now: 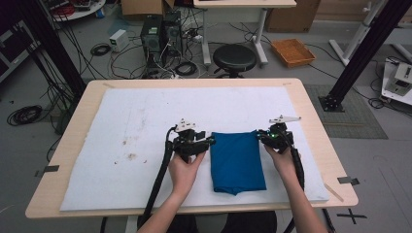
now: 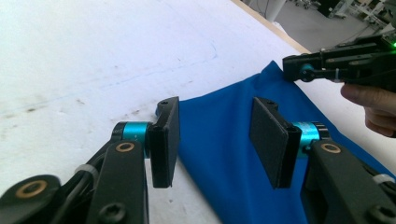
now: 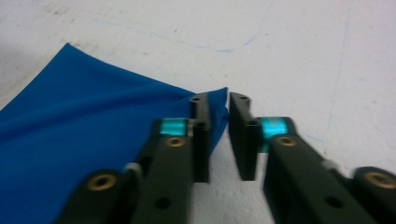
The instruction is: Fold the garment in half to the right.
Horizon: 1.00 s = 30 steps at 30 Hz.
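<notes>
While the folded blue cloth (image 1: 237, 162) lies mid-mat on the white mat (image 1: 121, 141), left gripper (image 2: 215, 140) gapes over its far-left edge, right gripper (image 3: 218, 135) stands narrowly parted, far-right corner between unpinched, bare mat all round, table (image 1: 68, 136) rim beyond.

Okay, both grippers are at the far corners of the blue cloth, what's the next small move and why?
Probably close the left hand-held gripper on the blue cloth: its jaws stand open over the cloth's edge without pinching it, while the right hand-held gripper has narrow jaws around the other far corner.
</notes>
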{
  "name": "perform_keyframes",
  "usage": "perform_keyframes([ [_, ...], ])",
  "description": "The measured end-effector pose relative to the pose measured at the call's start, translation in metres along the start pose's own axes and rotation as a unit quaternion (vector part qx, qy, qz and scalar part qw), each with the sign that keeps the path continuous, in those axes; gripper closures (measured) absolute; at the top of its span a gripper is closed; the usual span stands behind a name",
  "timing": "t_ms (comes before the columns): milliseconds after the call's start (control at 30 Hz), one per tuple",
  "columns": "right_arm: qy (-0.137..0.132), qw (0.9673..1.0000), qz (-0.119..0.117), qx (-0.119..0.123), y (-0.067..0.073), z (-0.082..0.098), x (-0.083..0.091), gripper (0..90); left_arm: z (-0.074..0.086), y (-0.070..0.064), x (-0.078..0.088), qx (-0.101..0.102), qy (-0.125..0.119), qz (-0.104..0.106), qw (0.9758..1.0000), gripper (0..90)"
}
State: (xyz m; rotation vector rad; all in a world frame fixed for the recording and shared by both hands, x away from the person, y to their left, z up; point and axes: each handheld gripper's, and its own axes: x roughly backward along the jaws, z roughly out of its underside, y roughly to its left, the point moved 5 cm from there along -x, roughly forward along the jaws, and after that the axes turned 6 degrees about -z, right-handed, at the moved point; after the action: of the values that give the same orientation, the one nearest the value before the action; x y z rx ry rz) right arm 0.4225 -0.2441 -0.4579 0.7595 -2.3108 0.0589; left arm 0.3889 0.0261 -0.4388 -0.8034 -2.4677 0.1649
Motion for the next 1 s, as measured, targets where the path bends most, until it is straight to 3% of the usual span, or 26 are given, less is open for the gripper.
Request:
perform_keyframes([
  [133,-0.018,0.9997,0.001,-0.017,0.000,0.004,0.012,71.9,-0.002,0.007,0.009,0.000,-0.007,-0.004,1.0000,53.0],
  [233,-0.034,0.9990,-0.013,-0.026,0.007,0.012,0.027,68.3,-0.003,0.013,0.019,-0.005,-0.016,-0.010,0.9998,53.0],
  [500,-0.046,0.9970,-0.056,-0.028,0.043,0.051,0.070,57.6,-0.003,0.036,0.057,-0.034,-0.030,-0.039,0.9982,52.3],
  [633,-0.027,0.9960,-0.080,-0.028,0.063,0.075,0.080,57.7,0.001,0.052,0.079,-0.040,-0.029,-0.054,0.9973,51.8],
  [700,-0.009,0.9957,-0.088,-0.026,0.069,0.086,0.080,63.5,0.004,0.060,0.089,-0.041,-0.029,-0.061,0.9969,51.7],
  [833,0.005,0.9968,-0.079,-0.011,0.072,0.101,0.081,87.5,0.010,0.072,0.105,-0.036,-0.030,-0.071,0.9964,51.4],
  [1000,0.004,0.9974,-0.071,-0.013,0.070,0.106,0.089,90.0,0.015,0.082,0.117,-0.033,-0.033,-0.073,0.9963,50.9],
])
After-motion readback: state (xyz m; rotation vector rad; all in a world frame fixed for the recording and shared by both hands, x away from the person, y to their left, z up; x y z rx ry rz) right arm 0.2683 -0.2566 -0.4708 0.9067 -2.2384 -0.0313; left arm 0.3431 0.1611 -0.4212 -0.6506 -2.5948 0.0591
